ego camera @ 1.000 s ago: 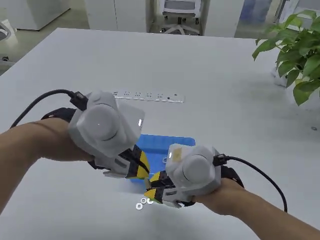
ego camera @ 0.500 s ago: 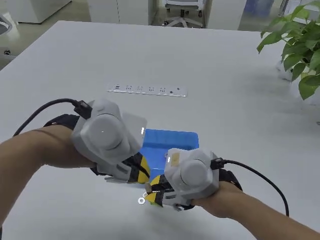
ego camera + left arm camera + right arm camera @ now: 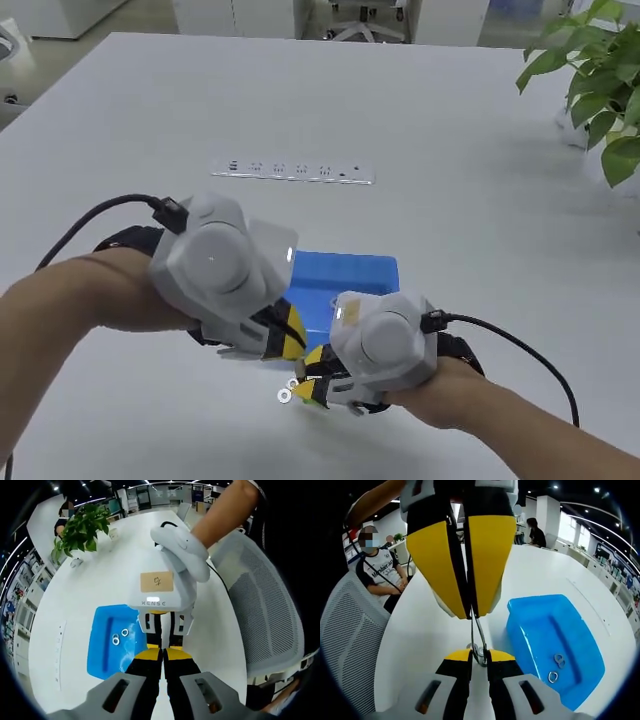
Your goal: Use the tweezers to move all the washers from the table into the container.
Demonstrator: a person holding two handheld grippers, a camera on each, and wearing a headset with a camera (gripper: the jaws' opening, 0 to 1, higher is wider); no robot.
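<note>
The blue container (image 3: pixel 352 276) sits on the white table just behind both grippers. Two washers (image 3: pixel 555 667) lie inside it. My left gripper (image 3: pixel 286 336) points down to the right, its yellow jaws shut on thin metal tweezers (image 3: pixel 476 635). The tweezers run down to my right gripper (image 3: pixel 314 386), whose jaws close around their lower end. Loose washers (image 3: pixel 286 394) lie on the table beside the right jaws, partly hidden. In the left gripper view the container (image 3: pixel 102 630) shows its washers (image 3: pixel 116 640), with the right gripper (image 3: pixel 162 632) facing the camera.
A white power strip (image 3: pixel 292 171) lies farther back on the table. A leafy plant (image 3: pixel 600 70) stands at the far right. A mesh office chair (image 3: pixel 270 605) is at the table's near side. People sit in the background of the right gripper view.
The head camera has tipped, so the scene sits slightly higher. Both grippers stay pressed close together. The right gripper has edged over the loose washers, and fewer of them show.
</note>
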